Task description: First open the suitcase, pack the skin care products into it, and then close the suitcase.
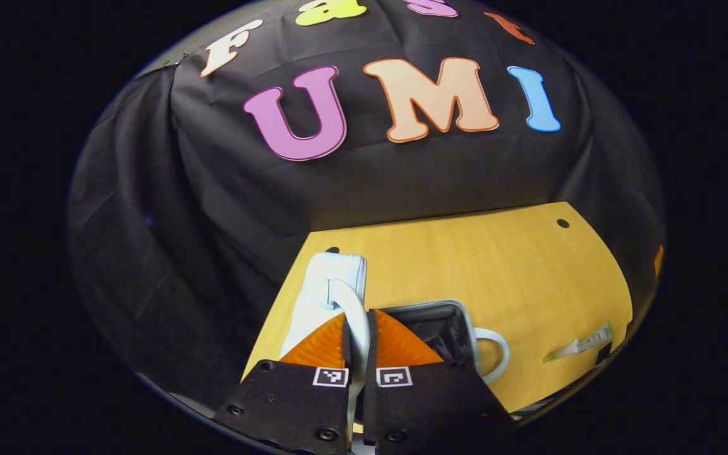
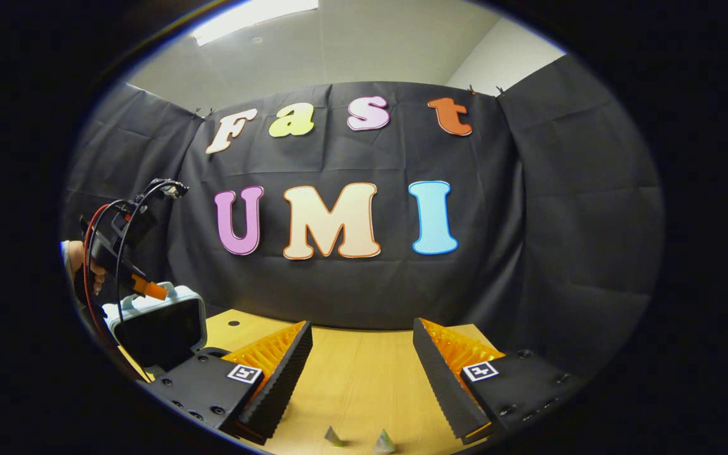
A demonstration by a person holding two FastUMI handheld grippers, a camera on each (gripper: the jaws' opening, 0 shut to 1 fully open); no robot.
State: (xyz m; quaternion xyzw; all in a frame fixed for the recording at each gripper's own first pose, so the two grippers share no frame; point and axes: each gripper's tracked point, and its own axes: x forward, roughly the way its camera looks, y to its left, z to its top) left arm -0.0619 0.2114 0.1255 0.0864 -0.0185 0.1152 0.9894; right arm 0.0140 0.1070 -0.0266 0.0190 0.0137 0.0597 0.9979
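Note:
The small white suitcase (image 1: 329,287) stands open on the yellow table (image 1: 497,265). Its lid is raised upright and the dark-lined base (image 1: 440,328) lies beside it. My left gripper (image 1: 357,323) is shut on the lid's white handle (image 1: 346,292). In the right gripper view that same gripper (image 2: 139,284), held by a hand, grips the top of the lifted lid (image 2: 162,322) at far left. A pale green skin care tube (image 1: 582,344) lies on the table to the right. My right gripper (image 2: 361,373) hangs open over the table, with two small product tips (image 2: 384,441) below it.
The base's own white loop handle (image 1: 493,354) sticks out toward the tube. Black cloth walls close off the table's far and left edges. Bare wood stretches between the suitcase and the tube (image 1: 528,303).

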